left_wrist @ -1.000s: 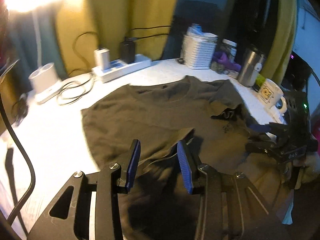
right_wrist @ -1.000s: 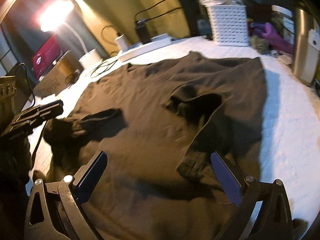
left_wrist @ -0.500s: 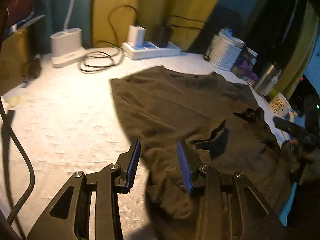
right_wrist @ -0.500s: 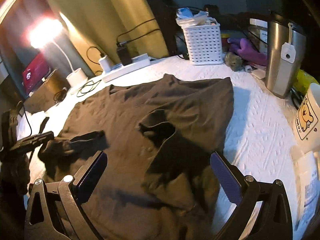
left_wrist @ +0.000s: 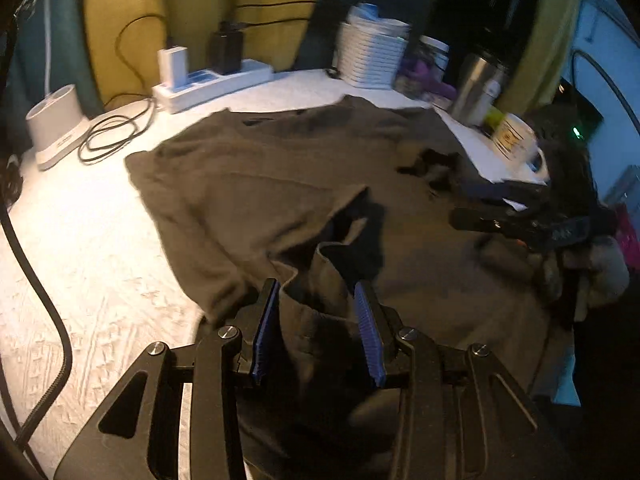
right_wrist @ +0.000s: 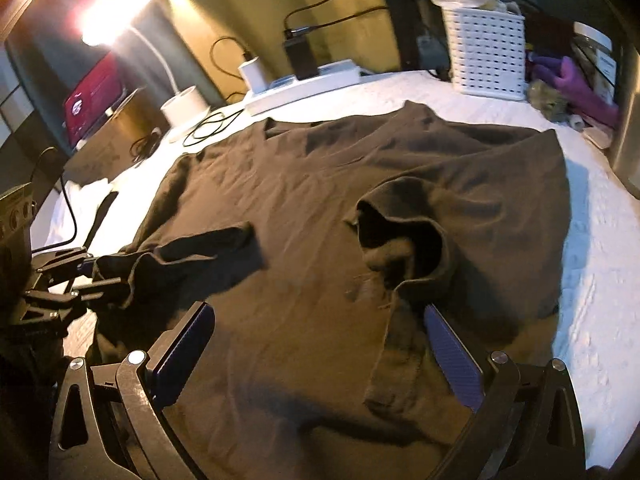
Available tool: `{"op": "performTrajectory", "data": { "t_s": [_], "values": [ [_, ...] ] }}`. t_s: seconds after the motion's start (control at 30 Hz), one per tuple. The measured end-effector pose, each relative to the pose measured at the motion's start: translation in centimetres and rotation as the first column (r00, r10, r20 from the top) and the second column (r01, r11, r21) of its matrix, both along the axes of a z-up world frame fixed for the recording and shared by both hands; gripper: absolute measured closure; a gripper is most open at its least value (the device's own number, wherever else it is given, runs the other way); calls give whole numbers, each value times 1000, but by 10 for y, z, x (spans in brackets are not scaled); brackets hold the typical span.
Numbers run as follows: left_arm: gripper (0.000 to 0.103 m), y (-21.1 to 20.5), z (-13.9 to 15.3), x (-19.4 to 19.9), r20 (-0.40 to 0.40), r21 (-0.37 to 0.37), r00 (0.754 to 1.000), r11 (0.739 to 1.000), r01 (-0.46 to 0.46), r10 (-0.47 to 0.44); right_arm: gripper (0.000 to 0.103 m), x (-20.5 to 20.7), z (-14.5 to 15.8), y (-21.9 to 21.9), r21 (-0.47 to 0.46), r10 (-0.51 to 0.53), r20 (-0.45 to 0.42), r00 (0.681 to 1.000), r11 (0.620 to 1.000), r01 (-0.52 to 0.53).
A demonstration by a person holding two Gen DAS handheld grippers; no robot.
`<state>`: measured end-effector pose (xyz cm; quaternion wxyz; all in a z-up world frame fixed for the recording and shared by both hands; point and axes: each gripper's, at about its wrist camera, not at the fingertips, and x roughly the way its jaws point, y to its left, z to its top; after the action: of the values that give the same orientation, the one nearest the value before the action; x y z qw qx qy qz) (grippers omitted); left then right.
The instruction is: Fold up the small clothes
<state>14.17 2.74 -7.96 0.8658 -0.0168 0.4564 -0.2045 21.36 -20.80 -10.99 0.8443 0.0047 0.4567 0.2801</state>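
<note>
Now | step: sleeve fold-in, dark T-shirt (right_wrist: pixel 304 184) on counter (right_wrist: pixel 600 264) | left tool (left_wrist: pixel 316 320) part-open, cloth between pads, grip unclear | right tool (right_wrist: pixel 320 344) wide apart, empty | next: pinch hem, fold over.

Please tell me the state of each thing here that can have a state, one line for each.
T-shirt: spread on the table, both sleeves folded inward, not yet folded up.
Left claw: partly open over the shirt's hem.
Right claw: wide open, empty.
Desk lamp: on.
Chargers: plugged into the power strip.
</note>
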Motion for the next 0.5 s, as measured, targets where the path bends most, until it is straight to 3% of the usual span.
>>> {"op": "performTrajectory", "data": {
  "t_s": [0.3,0.5],
  "values": [
    [65,-14,0,-17,-27,8,996,997,81,-81,0,-28,11,-1,13,20,20,1000,1000,-20],
    [65,-24,11,-23,-2,9,992,992,126,-126,0,-41,16,-22,4,-34,42,999,999,34]
  ]
}}
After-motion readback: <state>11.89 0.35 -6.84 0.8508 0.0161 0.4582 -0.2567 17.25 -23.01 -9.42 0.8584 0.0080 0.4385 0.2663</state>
